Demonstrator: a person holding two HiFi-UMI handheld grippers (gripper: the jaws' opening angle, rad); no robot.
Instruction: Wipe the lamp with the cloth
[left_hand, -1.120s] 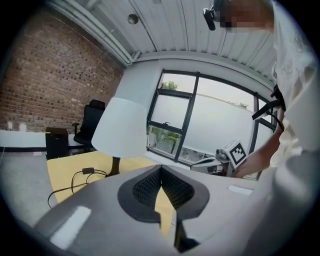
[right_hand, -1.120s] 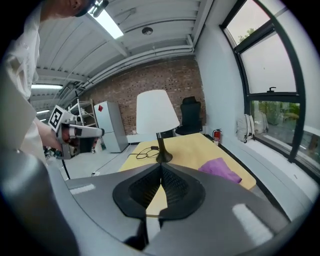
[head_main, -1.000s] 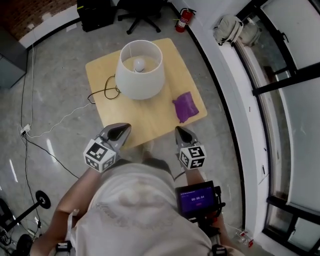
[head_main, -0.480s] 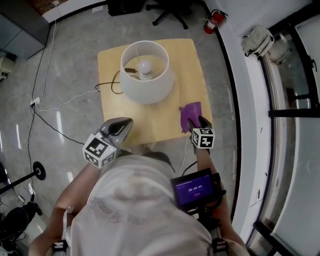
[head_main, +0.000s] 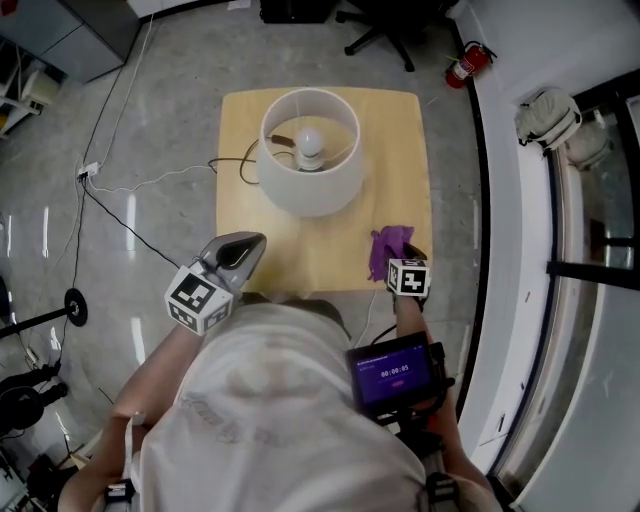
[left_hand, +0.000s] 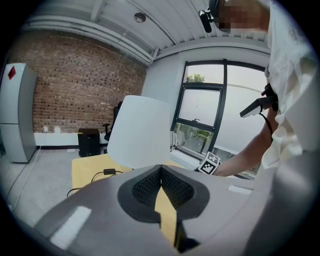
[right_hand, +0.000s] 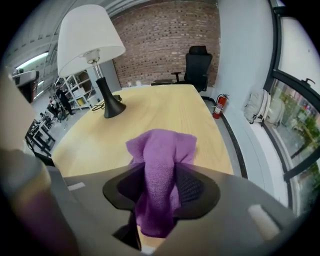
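Cloth (right_hand: 160, 165), one, purple, at tabletop's (head_main: 300, 262) near right edge, btwn my right gripper's (head_main: 402, 258) spread fingers. One lamp (head_main: 310, 150) w/ white shade stands farther. Left gripper's (left_hand: 161, 170) fingers pressed together, empty.

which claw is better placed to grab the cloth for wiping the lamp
Right. The right claw is down at the purple cloth, which lies between its open jaws near the table's right edge. The left claw is shut and empty, across the table from the cloth.
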